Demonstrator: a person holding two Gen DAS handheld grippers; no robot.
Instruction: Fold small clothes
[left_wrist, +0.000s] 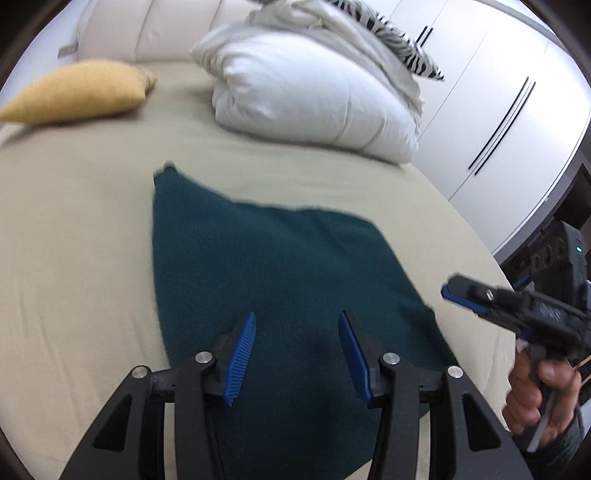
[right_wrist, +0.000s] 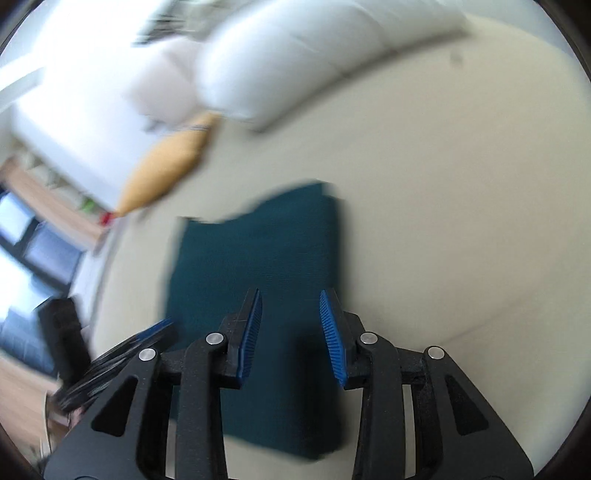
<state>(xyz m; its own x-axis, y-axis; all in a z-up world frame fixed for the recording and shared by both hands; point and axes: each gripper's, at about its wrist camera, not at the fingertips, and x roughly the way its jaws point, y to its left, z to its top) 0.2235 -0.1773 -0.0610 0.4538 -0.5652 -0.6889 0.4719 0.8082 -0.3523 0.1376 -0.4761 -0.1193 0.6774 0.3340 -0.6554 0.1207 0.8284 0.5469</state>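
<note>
A dark teal knit garment (left_wrist: 266, 266) lies flat and folded on the beige bed sheet (left_wrist: 74, 258). My left gripper (left_wrist: 297, 317) hovers open and empty above its near part. The right gripper (left_wrist: 476, 295) shows at the right edge of the left wrist view, held in a hand, beside the garment's right edge. In the right wrist view the garment (right_wrist: 258, 258) is a folded rectangle and my right gripper (right_wrist: 291, 299) is open and empty above its near end. The left gripper's blue tip (right_wrist: 155, 328) shows blurred at lower left there.
A white folded duvet (left_wrist: 314, 96) with a zebra-striped cushion (left_wrist: 391, 33) lies at the head of the bed. A yellow pillow (left_wrist: 81, 92) lies at far left. White wardrobe doors (left_wrist: 498, 92) stand to the right. The right wrist view is motion-blurred.
</note>
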